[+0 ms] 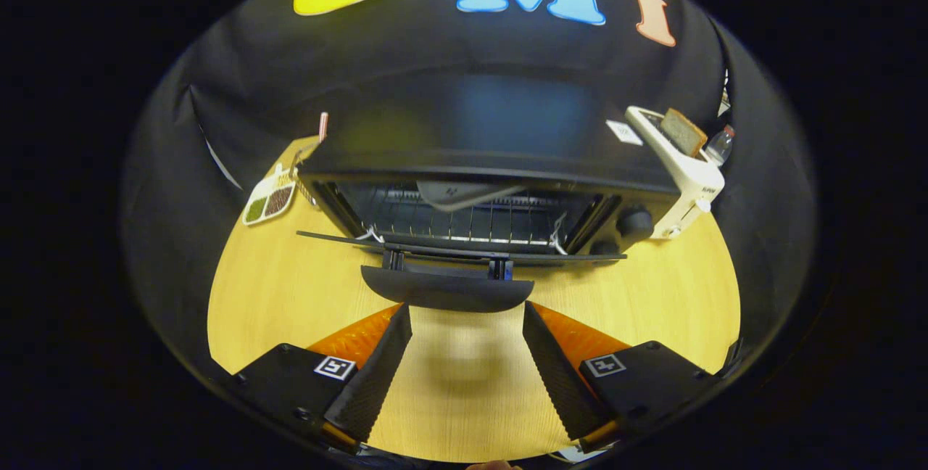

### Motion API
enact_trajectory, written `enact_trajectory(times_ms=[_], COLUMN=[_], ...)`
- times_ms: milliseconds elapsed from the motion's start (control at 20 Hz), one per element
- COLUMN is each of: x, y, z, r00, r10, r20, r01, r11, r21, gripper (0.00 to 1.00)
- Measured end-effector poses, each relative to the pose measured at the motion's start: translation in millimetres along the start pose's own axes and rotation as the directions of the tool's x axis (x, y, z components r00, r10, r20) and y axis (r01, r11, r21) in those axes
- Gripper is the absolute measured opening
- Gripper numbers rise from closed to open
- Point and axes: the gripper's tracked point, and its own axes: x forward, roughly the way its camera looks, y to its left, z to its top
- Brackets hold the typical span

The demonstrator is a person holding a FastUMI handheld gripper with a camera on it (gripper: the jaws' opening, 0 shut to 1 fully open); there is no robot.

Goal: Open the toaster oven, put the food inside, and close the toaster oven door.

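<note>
The gripper [467, 310] hangs spread wide, grasping nothing, its fingers [377, 368] just short of the handle [446, 289] of the oven [493, 165]. The door [464, 249] lies dropped flat, baring the rack [471, 220]. All stands on a pale wooden table [290, 289]. Right of the oven, a white toaster [685, 172] holds bread [683, 131]; left, a small dish [268, 201]. Black cloth walls the booth.

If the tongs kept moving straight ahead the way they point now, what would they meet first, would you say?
Most likely the door handle of the toaster oven, just ahead of the open tongs. The door is folded down flat, with the rack beyond. Depth is hard to judge here.
</note>
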Motion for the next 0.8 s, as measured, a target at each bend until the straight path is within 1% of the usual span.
enact_trajectory(times_ms=[100, 200, 400, 450, 650, 750, 800], x=[-22, -39, -88, -103, -168, -197, -209], y=[-10, -20, -29, -30, -50, -64, -71], z=[32, 59, 94, 104, 136, 136, 132], r00=[0.995, 0.977, 0.928, 0.912, 0.810, 0.766, 0.747], r10=[0.002, -0.006, 0.001, 0.005, 0.014, -0.020, -0.029], r20=[0.103, 0.211, 0.372, 0.411, 0.586, 0.643, 0.665], r01=[0.003, 0.024, 0.023, 0.022, 0.048, 0.076, 0.074], r11=[0.999, 0.996, 0.998, 0.998, 0.995, 0.995, 0.996], r21=[-0.045, -0.085, -0.060, -0.062, -0.090, -0.061, -0.040], gripper=[0.99, 0.99, 0.99, 0.99, 0.99, 0.98, 0.98])
